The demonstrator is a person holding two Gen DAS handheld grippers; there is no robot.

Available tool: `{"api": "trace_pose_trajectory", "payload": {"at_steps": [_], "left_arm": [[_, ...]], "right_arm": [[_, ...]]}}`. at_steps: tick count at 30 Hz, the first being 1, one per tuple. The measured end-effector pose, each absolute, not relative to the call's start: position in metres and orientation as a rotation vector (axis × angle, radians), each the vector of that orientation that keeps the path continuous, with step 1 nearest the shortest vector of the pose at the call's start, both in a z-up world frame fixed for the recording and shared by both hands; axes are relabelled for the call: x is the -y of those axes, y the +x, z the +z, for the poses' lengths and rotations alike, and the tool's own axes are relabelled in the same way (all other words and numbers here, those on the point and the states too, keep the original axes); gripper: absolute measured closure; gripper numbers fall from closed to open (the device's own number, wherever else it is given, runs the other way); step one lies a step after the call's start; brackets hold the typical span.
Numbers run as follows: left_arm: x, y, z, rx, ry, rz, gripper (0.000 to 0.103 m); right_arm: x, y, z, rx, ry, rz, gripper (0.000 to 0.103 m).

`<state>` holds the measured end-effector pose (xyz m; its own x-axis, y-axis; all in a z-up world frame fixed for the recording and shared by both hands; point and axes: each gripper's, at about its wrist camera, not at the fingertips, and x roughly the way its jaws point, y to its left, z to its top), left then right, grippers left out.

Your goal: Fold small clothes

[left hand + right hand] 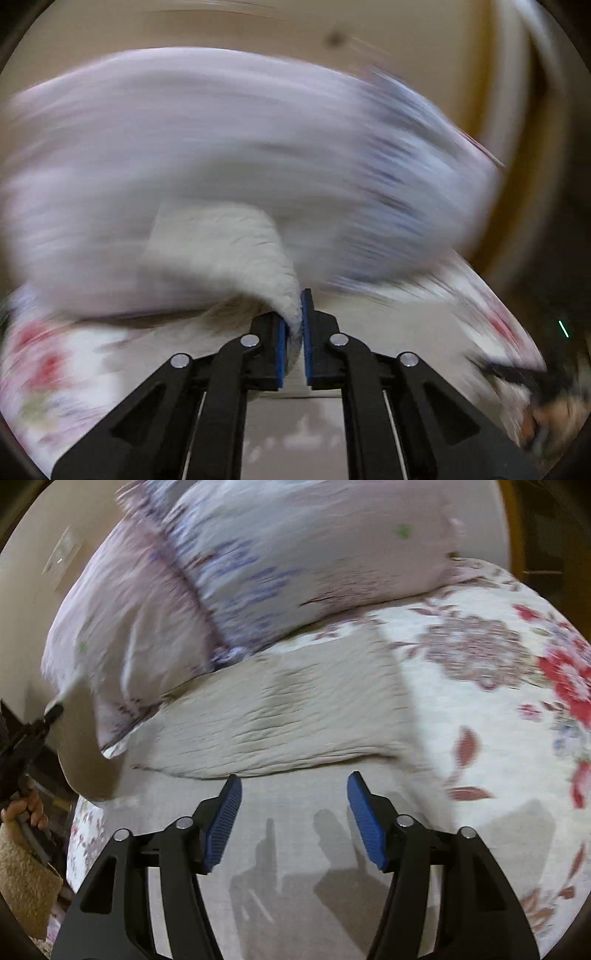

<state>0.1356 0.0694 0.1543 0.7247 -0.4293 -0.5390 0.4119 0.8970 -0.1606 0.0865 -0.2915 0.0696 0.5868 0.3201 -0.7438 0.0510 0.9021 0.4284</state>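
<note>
A beige crinkled garment (295,716) lies spread on the floral bedspread (498,720), with a fold across its middle. My left gripper (294,325) is shut on a corner of this garment (236,251) and lifts it off the bed; the left wrist view is heavily blurred. In the right wrist view the left gripper (51,714) shows at the far left, holding the lifted edge. My right gripper (294,790) is open and empty, just above the garment's near part, in front of the fold.
A pale lilac pillow (258,572) with blue and purple print lies at the head of the bed, touching the garment's far edge. It fills the left wrist view (221,147). A beige wall and headboard stand behind. A tan rug (22,878) lies beside the bed.
</note>
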Motion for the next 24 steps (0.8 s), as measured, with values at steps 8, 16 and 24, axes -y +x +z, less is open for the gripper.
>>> {"api": "trace_pose_trajectory", "payload": {"at_steps": [8, 16, 24], "left_arm": [[-0.024, 0.079, 0.079, -0.827, 0.074, -0.382, 0.023], [-0.149, 0.009, 0.028, -1.057, -0.272, -0.14, 0.03], [-0.149, -0.075, 0.01, -1.113, -0.57, -0.293, 0.053]], "right_arm": [[0.354, 0.053, 0.06, -1.002, 0.476, 0.122, 0.033], [0.373, -0.005, 0.024, -1.193, 0.674, 0.314, 0.054], [0.349, -0.05, -0.007, -1.365, 0.86, 0.574, 0.092]]}}
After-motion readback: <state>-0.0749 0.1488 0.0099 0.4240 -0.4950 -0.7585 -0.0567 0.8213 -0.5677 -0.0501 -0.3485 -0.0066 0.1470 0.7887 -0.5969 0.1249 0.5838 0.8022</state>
